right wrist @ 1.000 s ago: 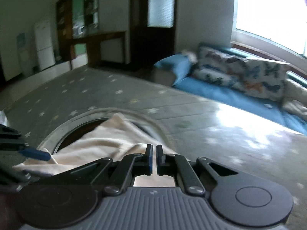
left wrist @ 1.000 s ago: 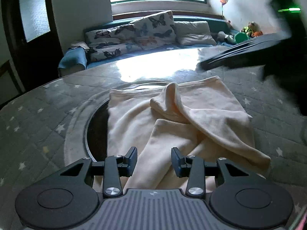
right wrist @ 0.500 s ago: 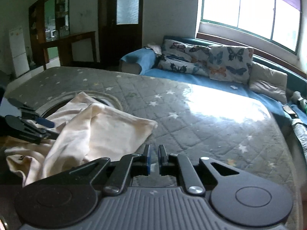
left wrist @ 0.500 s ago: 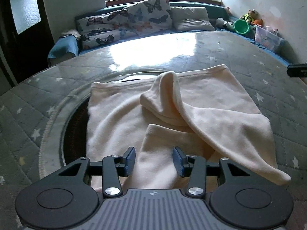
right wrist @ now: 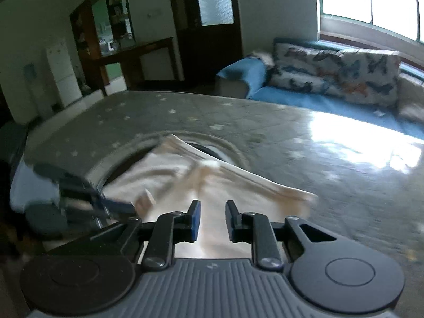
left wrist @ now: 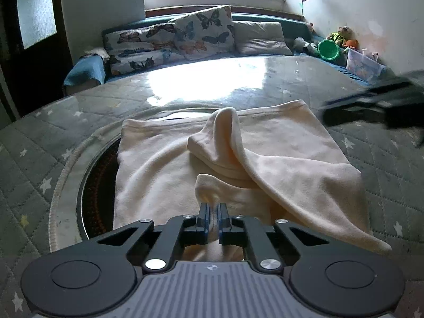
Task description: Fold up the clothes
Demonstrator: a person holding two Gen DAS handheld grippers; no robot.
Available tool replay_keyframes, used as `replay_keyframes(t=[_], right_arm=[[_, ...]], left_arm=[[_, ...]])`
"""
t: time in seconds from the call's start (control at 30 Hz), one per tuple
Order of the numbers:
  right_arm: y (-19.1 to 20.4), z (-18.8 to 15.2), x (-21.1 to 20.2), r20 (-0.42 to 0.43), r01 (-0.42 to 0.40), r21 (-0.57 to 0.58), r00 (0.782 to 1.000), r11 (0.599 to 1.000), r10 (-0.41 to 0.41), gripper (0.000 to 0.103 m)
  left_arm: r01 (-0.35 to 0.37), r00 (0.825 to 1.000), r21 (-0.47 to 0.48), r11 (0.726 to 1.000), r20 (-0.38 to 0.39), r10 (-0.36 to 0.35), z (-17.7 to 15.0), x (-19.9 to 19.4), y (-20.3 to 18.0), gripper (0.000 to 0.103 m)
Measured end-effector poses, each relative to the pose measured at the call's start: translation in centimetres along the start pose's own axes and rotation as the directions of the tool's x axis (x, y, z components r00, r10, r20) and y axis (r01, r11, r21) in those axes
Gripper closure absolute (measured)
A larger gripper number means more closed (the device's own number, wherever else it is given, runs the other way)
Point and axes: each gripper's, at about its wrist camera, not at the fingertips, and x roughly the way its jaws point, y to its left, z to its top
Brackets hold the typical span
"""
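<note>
The left gripper (left wrist: 212, 208) pinches a fold of the cream garment (left wrist: 164, 169) on the star-quilted table (left wrist: 39, 143), while the right gripper (right wrist: 212, 206) hangs over it, jaws apart.

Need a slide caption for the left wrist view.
Left hand-held gripper pinches the cream fleece garment on a star-quilted grey table cover.

A home living room: sofa (left wrist: 185, 42) with butterfly cushions (right wrist: 336, 74), fridge (right wrist: 63, 71)

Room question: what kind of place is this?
Probably a home living room. There is a sofa with butterfly cushions under a window, soft toys in the corner, and a cream garment on a star-patterned table.
</note>
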Motion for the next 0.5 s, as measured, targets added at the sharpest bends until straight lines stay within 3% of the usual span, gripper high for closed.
replay_keyframes(t=[0.13, 0.2, 0.23, 0.37, 0.43, 0.47, 0.5], right_arm=[[1.4, 1.8, 3.8, -0.016, -0.035, 0.025, 0.999, 0.999, 0.035, 0.068], [1.8, 2.3, 5.5, -0.034, -0.042, 0.044, 0.998, 0.998, 0.044, 0.064], [2.0, 2.4, 6.4, -0.045, -0.039, 0.052, 0.998, 0.998, 0.041, 0.064], [1.9, 2.3, 9.0, -0.086, 0.002, 0.074, 0.996, 0.997, 0.004, 0.064], [1.7, 2.1, 9.8, -0.096, 0.016, 0.087, 0.995, 0.996, -0.008, 0.068], [1.5, 2.0, 10.0, -0.098, 0.022, 0.091, 0.995, 0.996, -0.013, 0.076], [1.3, 1.8, 10.1, -0.097, 0.025, 0.093, 0.995, 0.995, -0.016, 0.091]], left_arm=[[-0.006, 1.000, -0.004, 1.000, 0.012, 0.006, -0.1, -0.3, 0.0, 0.092], [-0.009, 1.000, -0.007, 1.000, 0.019, 0.009, -0.2, -0.4, 0.1, 0.084], [-0.010, 1.000, -0.008, 1.000, 0.022, 0.010, -0.2, -0.5, 0.1, 0.074], [-0.010, 1.000, -0.007, 1.000, 0.017, 0.010, -0.4, -0.5, 0.1, 0.063], [0.002, 1.000, -0.016, 1.000, 0.007, -0.002, -0.5, -0.3, 0.2, 0.059], [0.003, 1.000, -0.020, 1.000, 0.003, -0.003, -0.5, -0.1, 0.2, 0.059], [0.005, 1.000, -0.024, 1.000, -0.002, -0.005, -0.5, 0.0, 0.3, 0.061]])
